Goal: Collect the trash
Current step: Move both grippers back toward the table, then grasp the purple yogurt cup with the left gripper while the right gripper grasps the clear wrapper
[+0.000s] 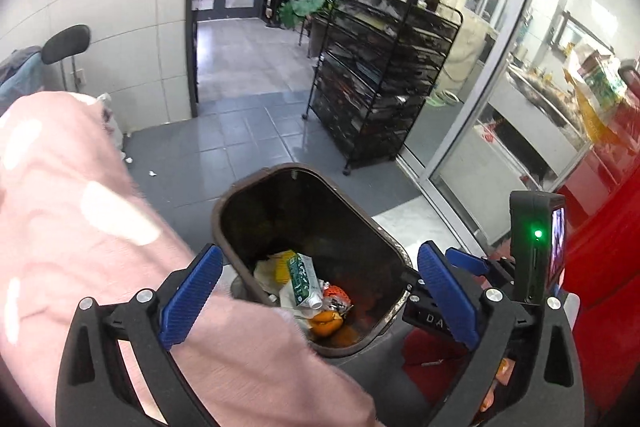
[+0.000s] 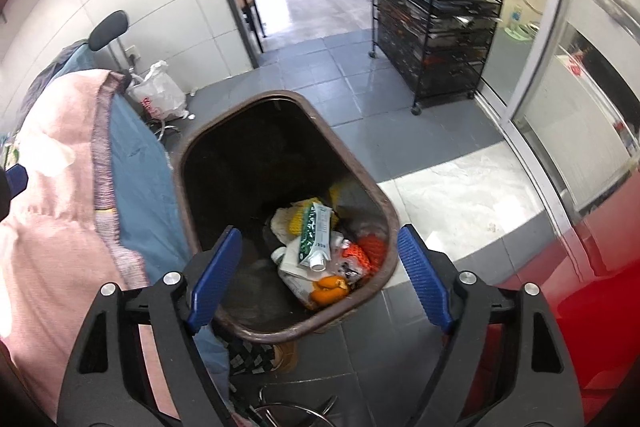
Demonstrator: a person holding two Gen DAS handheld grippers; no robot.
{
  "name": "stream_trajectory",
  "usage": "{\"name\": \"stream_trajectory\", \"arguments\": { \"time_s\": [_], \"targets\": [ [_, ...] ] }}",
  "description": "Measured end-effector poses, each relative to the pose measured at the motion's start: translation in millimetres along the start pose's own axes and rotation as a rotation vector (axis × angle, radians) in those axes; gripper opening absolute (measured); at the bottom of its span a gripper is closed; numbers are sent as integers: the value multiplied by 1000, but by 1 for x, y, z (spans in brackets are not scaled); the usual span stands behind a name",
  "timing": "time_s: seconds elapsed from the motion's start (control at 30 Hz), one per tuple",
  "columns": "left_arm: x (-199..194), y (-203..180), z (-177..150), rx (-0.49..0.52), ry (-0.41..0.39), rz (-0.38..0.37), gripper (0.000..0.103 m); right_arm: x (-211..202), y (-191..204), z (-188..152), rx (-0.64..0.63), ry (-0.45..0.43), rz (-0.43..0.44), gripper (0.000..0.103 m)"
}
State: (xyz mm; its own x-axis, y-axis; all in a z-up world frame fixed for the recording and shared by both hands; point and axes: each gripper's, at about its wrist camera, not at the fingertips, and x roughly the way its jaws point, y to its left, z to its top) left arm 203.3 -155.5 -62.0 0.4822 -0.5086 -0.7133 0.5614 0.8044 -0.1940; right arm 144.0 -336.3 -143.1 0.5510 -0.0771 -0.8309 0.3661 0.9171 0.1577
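Observation:
A brown trash bin (image 1: 224,211) stands on the grey tiled floor; it also shows in the right wrist view (image 2: 188,147). Inside lie a green-and-white tube (image 1: 302,277) (image 2: 318,235), orange peel (image 1: 326,323) (image 2: 330,287), orange netting (image 2: 368,247) and crumpled paper. My left gripper (image 1: 320,299) is open and empty, held over the bin's near rim. My right gripper (image 2: 320,279) is open and empty above the bin. The right gripper's body with a green light (image 1: 536,247) shows at the right of the left wrist view.
A pink sleeve (image 1: 80,227) covers the left side. A black wire rack (image 1: 380,75) (image 2: 440,7) stands ahead on the right. A white plastic bag (image 2: 158,93) lies by the wall, a red surface (image 2: 580,287) lies at right, and glass doors are beyond.

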Motion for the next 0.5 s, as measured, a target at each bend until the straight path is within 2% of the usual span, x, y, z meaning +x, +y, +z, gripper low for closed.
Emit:
{"name": "stream_trajectory", "arguments": {
  "time_s": [0.13,0.3,0.5],
  "targets": [
    [-22,15,-4,-18,-42,36,97,-5,22,5,-47,-11,37,80],
    [-48,42,-9,-40,-91,145,97,-13,59,13,-128,-26,99,80],
    [-72,92,-20,-161,-112,228,97,-19,116,23,-249,-27,191,81]
  ]
}}
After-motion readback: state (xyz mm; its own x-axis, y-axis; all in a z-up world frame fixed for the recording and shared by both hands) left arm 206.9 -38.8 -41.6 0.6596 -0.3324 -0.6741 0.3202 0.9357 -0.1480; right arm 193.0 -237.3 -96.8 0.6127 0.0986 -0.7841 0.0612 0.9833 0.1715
